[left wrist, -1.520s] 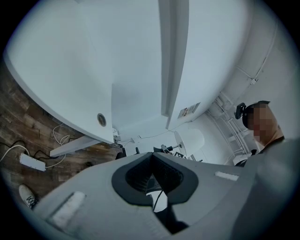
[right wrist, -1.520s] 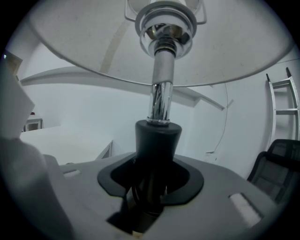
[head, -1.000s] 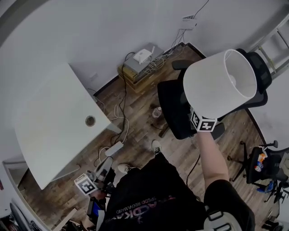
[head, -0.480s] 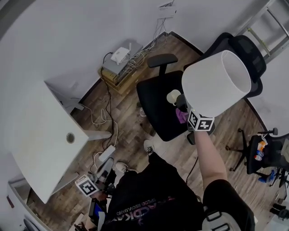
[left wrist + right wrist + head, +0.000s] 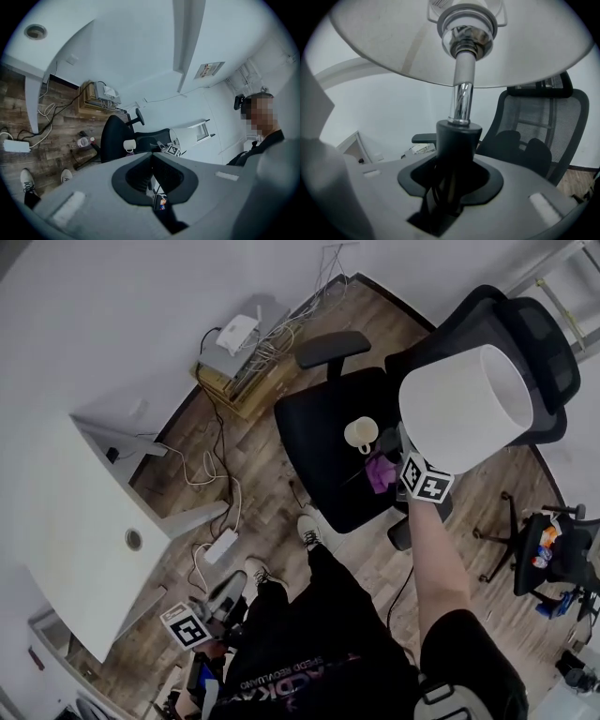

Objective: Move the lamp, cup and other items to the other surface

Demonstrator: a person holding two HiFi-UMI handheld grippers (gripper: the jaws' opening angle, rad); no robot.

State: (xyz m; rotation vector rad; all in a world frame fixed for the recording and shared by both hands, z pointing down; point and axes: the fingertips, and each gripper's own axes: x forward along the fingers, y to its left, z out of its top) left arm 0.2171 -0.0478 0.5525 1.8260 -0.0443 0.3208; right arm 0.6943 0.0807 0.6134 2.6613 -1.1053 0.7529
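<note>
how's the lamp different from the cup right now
The lamp is held up by its dark stem in the right gripper, over the chair; the cup sits loose on that chair's seat. The lamp's shade is far bigger than the cup. Both look white.

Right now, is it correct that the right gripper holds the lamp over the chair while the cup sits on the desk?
Not quite: the cup sits on the chair, not on the desk, as the head view shows. The right gripper does hold the lamp over the chair.
</note>
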